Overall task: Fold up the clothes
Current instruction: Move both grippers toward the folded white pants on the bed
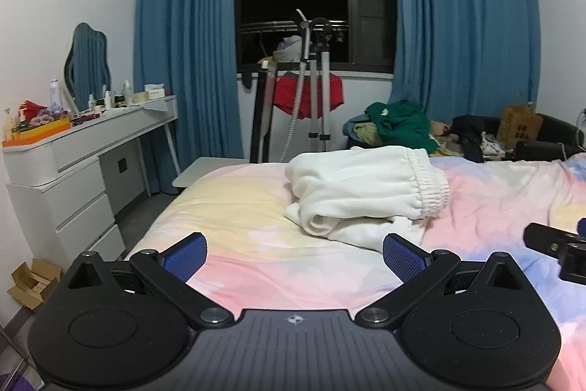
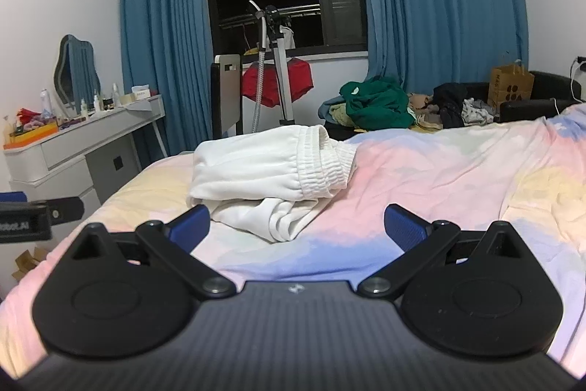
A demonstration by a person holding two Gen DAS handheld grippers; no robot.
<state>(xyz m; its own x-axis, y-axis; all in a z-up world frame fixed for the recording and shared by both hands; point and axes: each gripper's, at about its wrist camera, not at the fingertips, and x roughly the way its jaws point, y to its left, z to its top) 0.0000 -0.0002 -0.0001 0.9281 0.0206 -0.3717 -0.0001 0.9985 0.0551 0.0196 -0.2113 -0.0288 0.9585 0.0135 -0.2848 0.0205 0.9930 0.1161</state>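
Left tongs [image 1: 295,253]: spread wide, nothing between the blue pads [image 1: 185,259]; they hover low over the bed [image 1: 234,244], pointing slightly down. Right tongs [image 2: 296,226]: likewise released, empty, hanging just short of the garment.

White garment [image 1: 362,193]: lies bundled on the bedspread, ahead of both tongs and touching neither. Looks like trousers or shorts with a gathered elastic waistband [image 2: 322,160] facing right. Upper layers doubled over into a rough block; a loose crumpled end [image 2: 278,218] spills out below toward the camera. Judgement: this piece is partly to mostly folded, with the trailing end left to tuck or smooth.

Beyond the bed, a pile of clothes [image 2: 373,103], green on top, dark items beside it, sits unfolded. If these count, most of the work remains.

Writing: brown paper bag [image 2: 511,87] carries dark printed marks, not legible. Partial lettering on the left tool's body at the edge of the right wrist view, too cropped to read.
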